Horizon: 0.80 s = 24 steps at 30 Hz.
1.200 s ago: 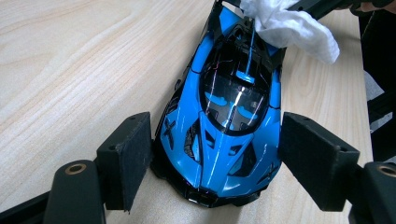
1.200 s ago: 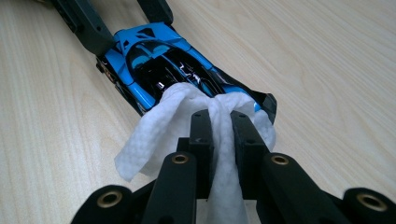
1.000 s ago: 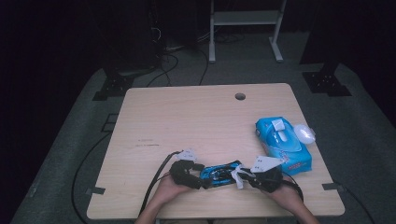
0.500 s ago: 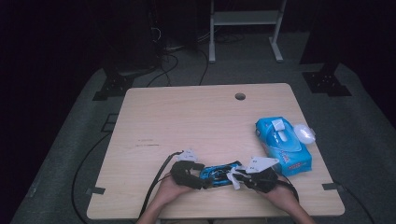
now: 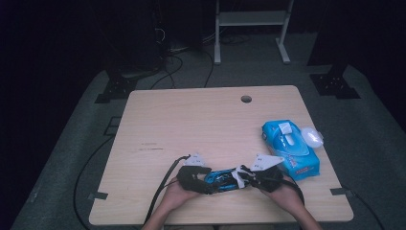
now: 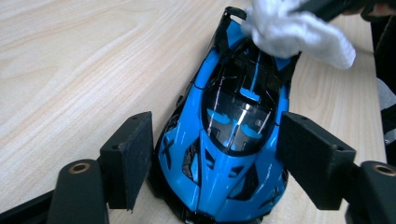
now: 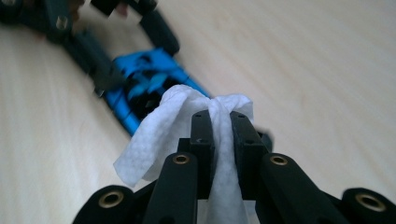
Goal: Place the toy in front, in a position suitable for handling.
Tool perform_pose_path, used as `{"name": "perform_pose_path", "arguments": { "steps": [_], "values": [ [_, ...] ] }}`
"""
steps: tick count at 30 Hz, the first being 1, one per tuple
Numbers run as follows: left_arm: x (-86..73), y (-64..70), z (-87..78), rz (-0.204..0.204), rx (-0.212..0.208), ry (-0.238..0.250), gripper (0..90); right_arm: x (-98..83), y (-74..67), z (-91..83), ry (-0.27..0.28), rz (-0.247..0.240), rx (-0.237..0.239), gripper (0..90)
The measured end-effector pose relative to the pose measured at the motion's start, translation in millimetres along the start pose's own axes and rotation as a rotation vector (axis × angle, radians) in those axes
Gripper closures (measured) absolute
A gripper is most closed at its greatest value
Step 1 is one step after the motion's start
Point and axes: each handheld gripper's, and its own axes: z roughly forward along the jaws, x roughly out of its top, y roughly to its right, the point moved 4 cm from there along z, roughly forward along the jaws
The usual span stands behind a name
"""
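Gripping toy car [image 6: 233,140], left tool [image 6: 215,158]; right tool [image 7: 219,121] clenching wipe [image 7: 159,135]; near front table edge [image 5: 215,220], open tabletop beyond.

toy car [image 6: 233,140] nose cut off below, tail hidden under white wipe [image 6: 299,32], far hand-held gripper [image 7: 107,28] blurred

Blue toy car [image 6: 233,140] under white wipe [image 6: 294,32]

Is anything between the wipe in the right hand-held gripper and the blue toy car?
Nothing visible. The wipe, pinched in the right hand-held gripper, already lies against the toy car, whose sides the left hand-held gripper flanks.
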Motion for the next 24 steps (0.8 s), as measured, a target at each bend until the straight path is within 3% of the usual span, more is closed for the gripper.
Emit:
{"name": "perform_pose_path", "arguments": {
  "steps": [2,6,10,12,15,17,20,24],
  "values": [
    [0.2,-1.0,0.6,0.002,-0.002,-0.001,27.9,9.3,3.2,4.9,0.008,-0.004,-0.021,80.8],
    [-0.6,-2.9,0.0,-0.008,-0.001,0.001,27.9,4.4,13.9,13.6,-0.069,-0.027,-0.058,80.9],
    [-1.9,-7.8,-0.4,-0.024,0.01,0.003,27.7,-3.8,22.6,4.2,-0.046,0.017,-0.074,80.9],
    [-2.2,-8.4,-0.5,-0.028,0.006,0.002,27.2,-3.7,21.3,3.8,-0.042,0.026,-0.074,81.0],
    [-1.7,-7.4,-1.1,-0.019,0.016,-0.002,27.3,4.0,10.9,15.4,-0.051,-0.007,-0.038,80.8],
    [-2.2,-8.2,-1.3,-0.028,0.007,-0.004,27.2,7.7,6.2,20.3,-0.061,-0.04,-0.046,80.8],
    [-2.4,-8.6,-0.3,-0.037,0.001,0.0,26.7,7.8,10.3,17.2,-0.08,-0.048,-0.059,80.8],
    [-2.8,-9.7,-0.4,-0.04,-0.005,-0.003,26.5,-3.9,21.4,-0.8,-0.029,0.044,-0.057,80.8]
  ]
}}
